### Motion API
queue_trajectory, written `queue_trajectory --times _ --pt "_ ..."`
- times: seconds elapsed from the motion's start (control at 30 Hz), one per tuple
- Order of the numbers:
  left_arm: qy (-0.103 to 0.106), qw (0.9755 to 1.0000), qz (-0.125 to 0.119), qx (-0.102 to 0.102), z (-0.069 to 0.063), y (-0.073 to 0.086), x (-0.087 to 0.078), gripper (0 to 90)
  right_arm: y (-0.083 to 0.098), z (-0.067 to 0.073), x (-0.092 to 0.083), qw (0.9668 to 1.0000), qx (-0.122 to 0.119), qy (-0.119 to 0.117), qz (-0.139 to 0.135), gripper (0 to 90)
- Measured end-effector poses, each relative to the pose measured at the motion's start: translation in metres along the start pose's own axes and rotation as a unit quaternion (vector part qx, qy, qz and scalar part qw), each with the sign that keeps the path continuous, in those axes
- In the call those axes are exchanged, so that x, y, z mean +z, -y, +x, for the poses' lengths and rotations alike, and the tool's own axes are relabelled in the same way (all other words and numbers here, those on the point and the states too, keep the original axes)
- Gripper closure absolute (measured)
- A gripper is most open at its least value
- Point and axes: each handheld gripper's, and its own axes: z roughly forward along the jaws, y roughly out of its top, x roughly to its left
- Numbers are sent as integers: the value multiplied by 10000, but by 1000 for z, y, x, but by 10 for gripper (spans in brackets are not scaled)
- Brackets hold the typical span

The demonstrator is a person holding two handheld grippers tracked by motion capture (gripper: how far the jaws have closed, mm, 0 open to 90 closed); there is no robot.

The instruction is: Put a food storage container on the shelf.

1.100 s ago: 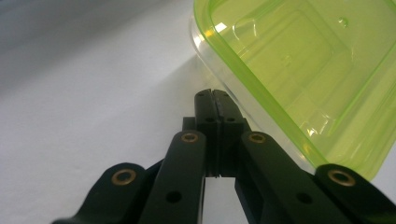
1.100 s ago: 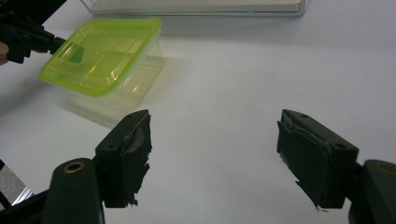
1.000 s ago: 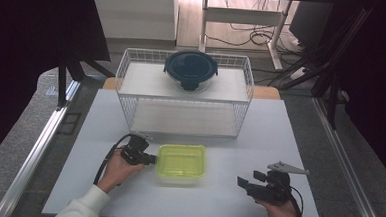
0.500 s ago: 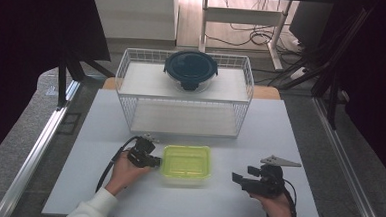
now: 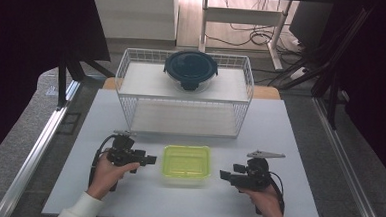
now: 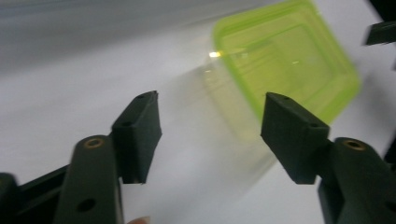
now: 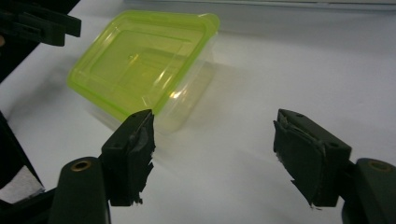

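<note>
- The left gripper [image 5: 147,159], lower left of the high view, has just been opening its jaws; they stand spread with nothing between them.
- The green-lidded container [image 5: 186,163] sits low at centre on the white table [image 5: 289,143], just beside those jaws.
- The right gripper [image 5: 226,175], lower right, has jaws apart, just been narrowing, empty.
- Judged step: approaching the container from both sides; next, each jaw pair must straddle an edge.
- The high view adds the wire basket [image 5: 131,98] and dark round container [image 5: 190,68] up top; the gripper views show clear walls under the lid.

Wire basket [image 5: 131,110] w/ dark round lidded container [image 5: 190,70] on top, white table [image 5: 289,143].
</note>
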Motion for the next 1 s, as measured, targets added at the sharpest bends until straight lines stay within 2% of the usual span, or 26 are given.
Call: queue_trajectory --times 0.1,0.27,0.37,0.43,0.6,0.7,0.87,1.0 --pt "199 9998 18 -83 -1 -2 6 335 -4 0 4 9999 94 -122 24 325" --pt "470 9982 -13 -364 2 -3 17 328 -12 -5 14 9989 348 -291 89 341" --pt "522 9972 -74 -539 7 -3 23 320 -16 -10 25 9967 613 -506 160 349" --pt "586 9963 -120 -623 10 -3 24 321 -18 -11 32 9950 699 -677 232 354" --pt "684 9949 -193 -722 14 -2 25 323 -23 -7 45 9929 734 -873 335 380" --pt "703 9942 -184 -795 15 -1 28 325 -24 -8 50 9921 816 -889 355 397" --pt "733 9942 -161 -767 14 -1 32 339 -23 -9 54 9904 931 -957 360 412" --pt "870 9925 -129 -853 14 1 37 360 -22 -10 56 9891 1018 -1001 354 447"
